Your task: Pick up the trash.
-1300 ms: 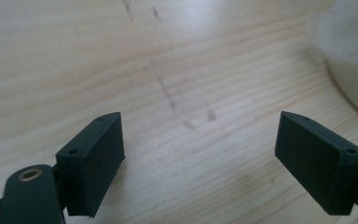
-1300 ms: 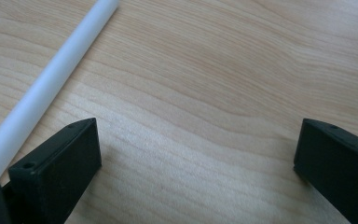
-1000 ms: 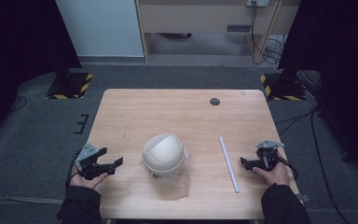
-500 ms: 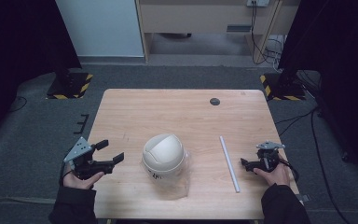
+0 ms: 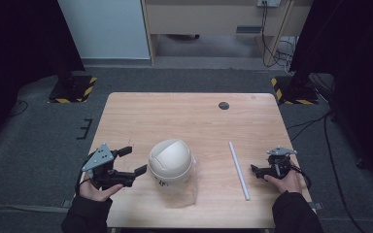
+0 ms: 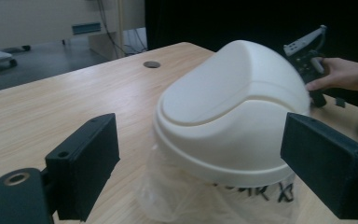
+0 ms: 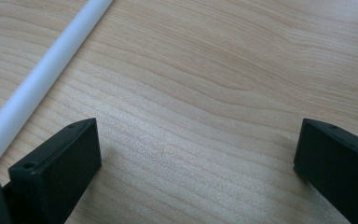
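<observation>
A person at a wooden table [image 5: 184, 116] holds a gripper in each hand, with a white domed lid between them.

The left gripper [image 5: 128, 162] hovers just beside the white domed lid [image 5: 170, 159], its jaws spread wide and facing the dome without touching it. The lid sits near the table's front edge over a clear plastic bag [image 5: 187, 187]. The right gripper [image 5: 253, 170] rests low near the right edge, jaws released and empty, close to a white tube [image 5: 238, 168] lying on the wood. A small dark disc [image 5: 223, 105] lies toward the far edge.
</observation>
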Available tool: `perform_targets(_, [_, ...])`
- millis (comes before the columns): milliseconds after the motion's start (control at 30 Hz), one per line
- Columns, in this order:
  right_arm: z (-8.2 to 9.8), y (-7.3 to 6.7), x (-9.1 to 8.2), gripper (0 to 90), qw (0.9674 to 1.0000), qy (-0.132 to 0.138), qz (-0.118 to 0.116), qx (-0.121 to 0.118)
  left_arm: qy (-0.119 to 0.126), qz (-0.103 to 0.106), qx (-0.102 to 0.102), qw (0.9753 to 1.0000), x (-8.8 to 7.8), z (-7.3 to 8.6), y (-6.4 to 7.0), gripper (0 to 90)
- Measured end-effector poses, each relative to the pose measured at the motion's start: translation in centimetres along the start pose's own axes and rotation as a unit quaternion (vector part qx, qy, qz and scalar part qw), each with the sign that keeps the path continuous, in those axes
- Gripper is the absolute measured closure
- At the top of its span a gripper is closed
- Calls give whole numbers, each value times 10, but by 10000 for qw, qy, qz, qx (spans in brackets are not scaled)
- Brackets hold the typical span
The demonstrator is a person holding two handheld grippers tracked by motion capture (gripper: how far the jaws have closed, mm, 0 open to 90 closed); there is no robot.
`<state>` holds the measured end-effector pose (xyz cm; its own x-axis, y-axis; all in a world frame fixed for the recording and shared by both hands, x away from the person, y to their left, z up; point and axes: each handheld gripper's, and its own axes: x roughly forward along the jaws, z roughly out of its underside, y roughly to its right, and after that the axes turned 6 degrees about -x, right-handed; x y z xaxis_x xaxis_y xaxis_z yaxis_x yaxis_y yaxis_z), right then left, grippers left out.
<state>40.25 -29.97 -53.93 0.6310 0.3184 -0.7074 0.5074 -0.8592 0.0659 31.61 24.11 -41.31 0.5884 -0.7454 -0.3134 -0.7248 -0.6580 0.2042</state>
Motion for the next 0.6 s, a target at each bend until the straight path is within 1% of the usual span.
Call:
perform_targets(100, [0,0,0,8,10000,1,0,-4,-34,157,7,9999,8,-1,8,108])
perform_targets(200, [0,0,0,8,10000,2,0,-3,-172,244,101,9995,17,-1,14,108])
perform_targets(267, [0,0,0,8,10000,6,4,16,-245,296,116,9992,23,-2,16,107])
perform_targets(433, [0,0,0,8,10000,3,11,14,-305,404,109,9987,37,-7,19,104])
perform_targets(500, [0,-1,0,8,10000,-16,9,43,-406,457,135,9980,44,-8,21,99])
perform_targets(533, [0,-1,0,8,10000,-16,9,43,-406,457,135,9980,44,-8,21,101])
perform_targets(567, [0,-1,0,8,10000,-6,20,37,-452,490,126,9977,46,-8,21,101])
perform_targets(600, [0,-1,0,8,10000,-6,20,25,-511,558,43,9971,51,-8,22,102])
